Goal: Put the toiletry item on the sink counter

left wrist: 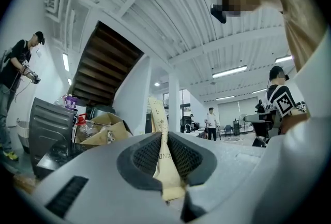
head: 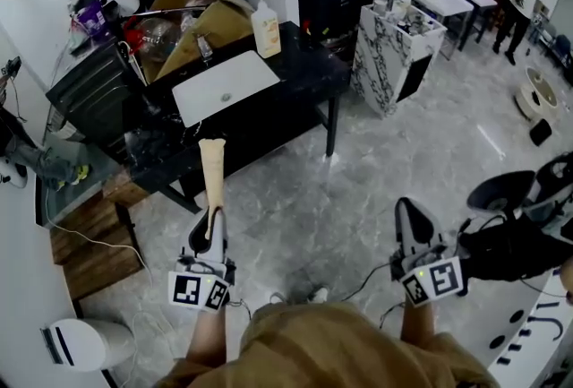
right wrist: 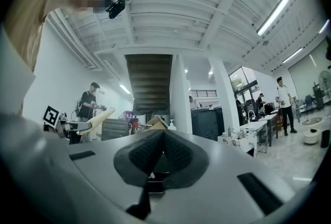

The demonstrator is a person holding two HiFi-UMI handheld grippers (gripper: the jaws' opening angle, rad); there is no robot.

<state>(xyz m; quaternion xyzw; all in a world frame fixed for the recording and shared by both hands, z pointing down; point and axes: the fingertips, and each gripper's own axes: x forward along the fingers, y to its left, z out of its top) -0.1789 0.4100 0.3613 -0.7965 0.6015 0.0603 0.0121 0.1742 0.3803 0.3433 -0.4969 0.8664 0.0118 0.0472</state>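
Jaws of the left gripper (head: 213, 221) are clamped on the beige toiletry tube (head: 212, 176), which points toward the black sink counter (head: 295, 73) and is not on it yet. The right gripper (head: 414, 216) holds nothing, its 2 jaws together.

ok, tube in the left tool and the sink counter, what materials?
The tube: probably soft plastic, matte cream and printed, its flat end pinched between the pads of the left tool. The sink counter: black with a slight sheen, perhaps stone or laminate.
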